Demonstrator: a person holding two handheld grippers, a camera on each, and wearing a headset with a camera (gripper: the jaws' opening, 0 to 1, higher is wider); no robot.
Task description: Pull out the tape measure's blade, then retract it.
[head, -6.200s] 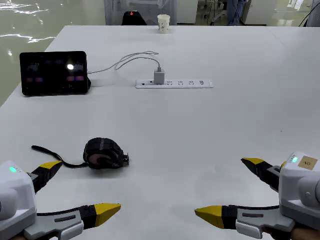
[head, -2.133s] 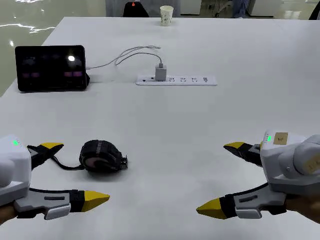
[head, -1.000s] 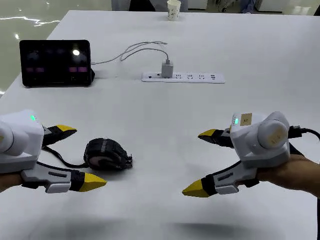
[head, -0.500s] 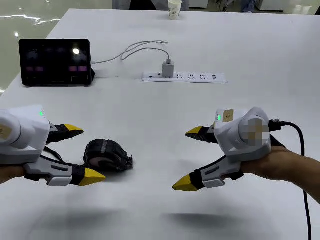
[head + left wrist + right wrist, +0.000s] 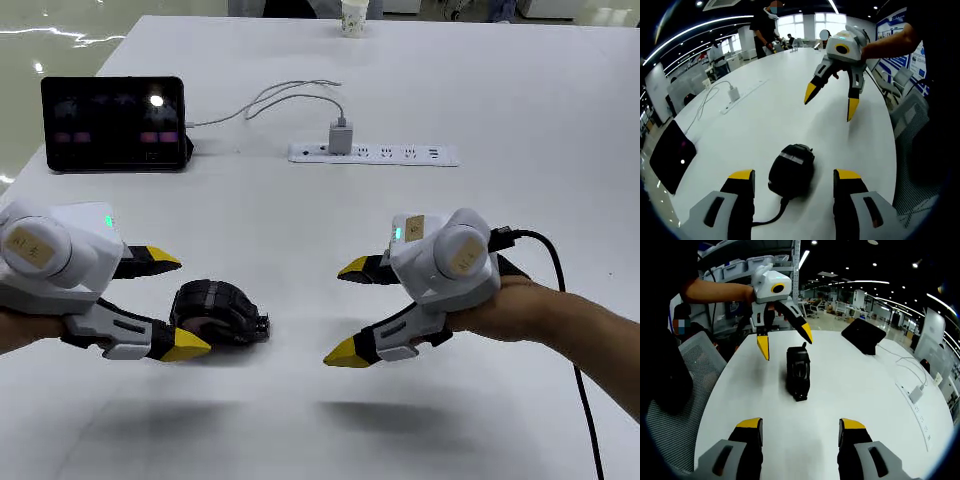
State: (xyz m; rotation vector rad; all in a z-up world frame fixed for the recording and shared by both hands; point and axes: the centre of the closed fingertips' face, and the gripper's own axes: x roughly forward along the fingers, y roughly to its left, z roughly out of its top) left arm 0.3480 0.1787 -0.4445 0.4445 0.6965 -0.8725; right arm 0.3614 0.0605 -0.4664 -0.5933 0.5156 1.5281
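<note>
The black tape measure [image 5: 215, 312] lies on its side on the white table [image 5: 330, 220], blade retracted, its hook end pointing right. My left gripper [image 5: 180, 303] is open, its yellow tips just short of the case, one on each side of its left end, apart from it. In the left gripper view the tape measure [image 5: 791, 170] sits between the open jaws, its black strap [image 5: 767, 220] trailing back. My right gripper [image 5: 345, 312] is open, a short way right of the hook end. In the right gripper view the tape measure [image 5: 798, 371] lies ahead, with the left gripper [image 5: 785, 341] beyond it.
A dark tablet [image 5: 113, 123] stands at the far left. A white power strip [image 5: 373, 153] with a charger [image 5: 341, 135] and cable lies mid-table. A paper cup [image 5: 354, 17] stands at the far edge. A black cable [image 5: 560, 300] trails from the right gripper.
Both grippers have come inward toward the tape measure. The left one has moved up to the case's left end; the right one has moved left. The tape measure has not moved.
</note>
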